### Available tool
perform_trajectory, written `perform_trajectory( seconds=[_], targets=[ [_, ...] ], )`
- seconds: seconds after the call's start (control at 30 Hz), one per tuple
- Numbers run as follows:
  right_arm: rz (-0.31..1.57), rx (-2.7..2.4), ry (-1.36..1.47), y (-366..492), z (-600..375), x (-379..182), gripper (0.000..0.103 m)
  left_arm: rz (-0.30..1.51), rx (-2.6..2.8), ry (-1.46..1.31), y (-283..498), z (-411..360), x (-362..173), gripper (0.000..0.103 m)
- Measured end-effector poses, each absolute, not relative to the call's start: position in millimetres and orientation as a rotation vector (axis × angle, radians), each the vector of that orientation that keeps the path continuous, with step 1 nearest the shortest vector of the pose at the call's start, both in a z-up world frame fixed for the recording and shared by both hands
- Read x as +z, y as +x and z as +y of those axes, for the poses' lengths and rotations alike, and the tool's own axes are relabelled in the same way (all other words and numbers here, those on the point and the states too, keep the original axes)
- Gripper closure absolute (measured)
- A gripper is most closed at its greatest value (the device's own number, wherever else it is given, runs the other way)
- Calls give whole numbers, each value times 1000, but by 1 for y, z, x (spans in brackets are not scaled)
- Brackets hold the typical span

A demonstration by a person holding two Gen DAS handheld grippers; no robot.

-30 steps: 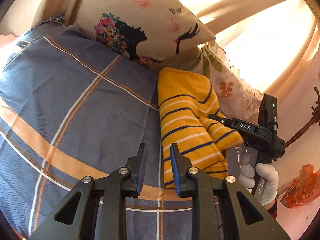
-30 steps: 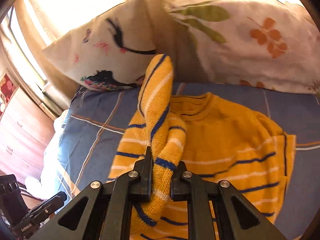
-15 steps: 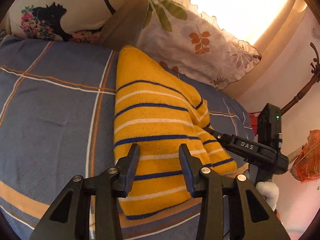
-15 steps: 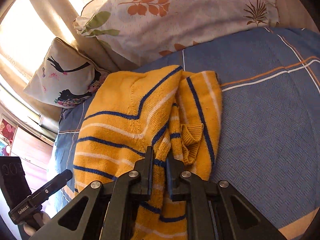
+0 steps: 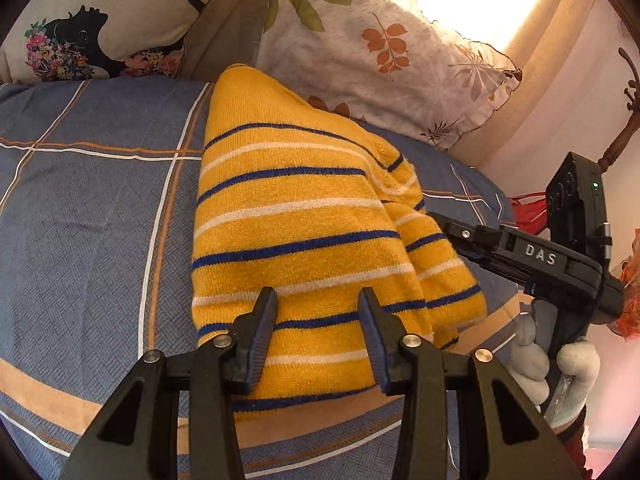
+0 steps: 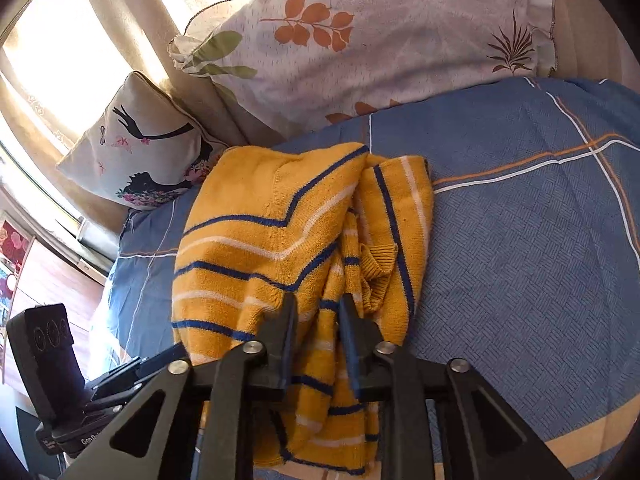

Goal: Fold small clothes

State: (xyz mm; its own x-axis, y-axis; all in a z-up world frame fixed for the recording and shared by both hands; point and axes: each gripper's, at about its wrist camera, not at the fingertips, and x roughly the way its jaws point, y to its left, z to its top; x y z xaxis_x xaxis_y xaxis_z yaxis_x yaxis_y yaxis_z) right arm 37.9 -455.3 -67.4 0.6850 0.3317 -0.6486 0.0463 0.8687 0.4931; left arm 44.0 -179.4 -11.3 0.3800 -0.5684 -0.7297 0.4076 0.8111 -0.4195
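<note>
A yellow knit sweater (image 5: pixel 296 216) with blue and white stripes lies folded lengthwise on the blue plaid bed cover. My left gripper (image 5: pixel 318 308) is open and empty, its fingers hovering over the sweater's near hem. My right gripper (image 6: pixel 316 312) is partly open above the folded-over sleeve of the sweater (image 6: pixel 280 236), with cloth lying between the fingers but not pinched. The right gripper also shows in the left wrist view (image 5: pixel 452 224) at the sweater's right edge. The left gripper's body shows in the right wrist view (image 6: pixel 60 380) at the lower left.
The blue plaid bed cover (image 5: pixel 80 208) spreads around the sweater. A leaf-print pillow (image 5: pixel 380 52) and a silhouette-print cushion (image 5: pixel 92 20) lean at the head of the bed. A wooden coat stand (image 5: pixel 624 116) stands past the bed's right edge.
My right gripper laid the sleeve down across the sweater and opened its jaws. My left gripper moved over the sweater's hem and opened wider.
</note>
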Motion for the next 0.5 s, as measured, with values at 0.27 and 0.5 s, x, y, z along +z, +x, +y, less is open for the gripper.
perform_trajectory(
  seconds=[0.27,0.5],
  targets=[
    [779,204,562,71,-445,-73,73,897,-641,-174,17,-162,22,61],
    [684,230,654,45,-469,-53,92,897,-609,-187,33,-158,22,60]
  ],
)
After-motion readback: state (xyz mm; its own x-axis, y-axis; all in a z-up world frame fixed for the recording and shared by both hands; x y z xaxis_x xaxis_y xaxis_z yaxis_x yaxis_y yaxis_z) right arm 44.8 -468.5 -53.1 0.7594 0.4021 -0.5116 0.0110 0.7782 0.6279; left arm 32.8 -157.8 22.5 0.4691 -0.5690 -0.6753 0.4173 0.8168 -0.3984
